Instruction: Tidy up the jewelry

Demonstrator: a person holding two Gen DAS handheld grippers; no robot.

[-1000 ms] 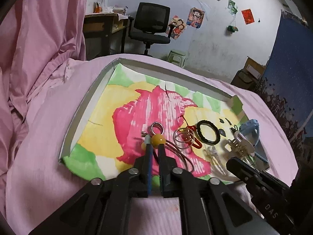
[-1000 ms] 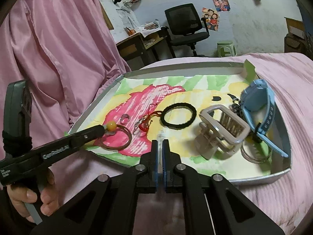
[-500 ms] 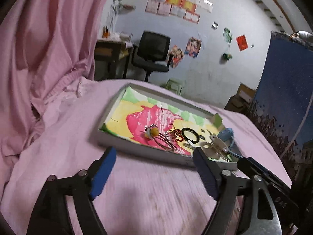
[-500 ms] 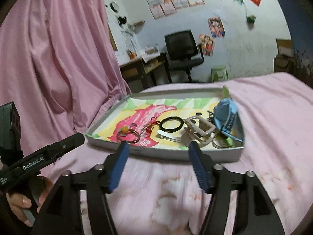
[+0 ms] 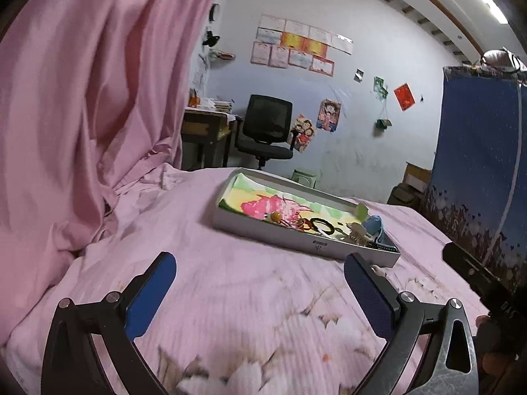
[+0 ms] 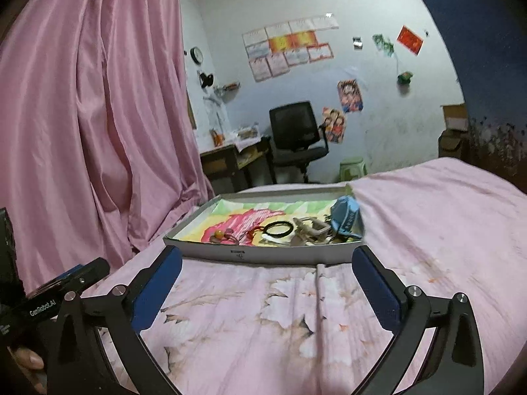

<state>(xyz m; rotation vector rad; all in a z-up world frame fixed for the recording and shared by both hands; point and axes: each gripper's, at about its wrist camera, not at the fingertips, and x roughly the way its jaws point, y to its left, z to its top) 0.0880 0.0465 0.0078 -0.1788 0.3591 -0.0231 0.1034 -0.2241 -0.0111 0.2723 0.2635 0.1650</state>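
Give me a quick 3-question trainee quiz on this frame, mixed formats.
1. True or false: the left tool is shut on a bracelet.
2. Where does the black hair tie lie? A) on the pink bedcover B) inside the tray C) in the right tool
3. Fill in: the blue watch sits at the tray's ____ end, seen from the right wrist view.

Key: 1 false, both tools are open and empty. 2 B. 3 right.

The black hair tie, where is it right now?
In the right wrist view the black hair tie lies flat in the tray, between the beaded ring and the grey hair claw.
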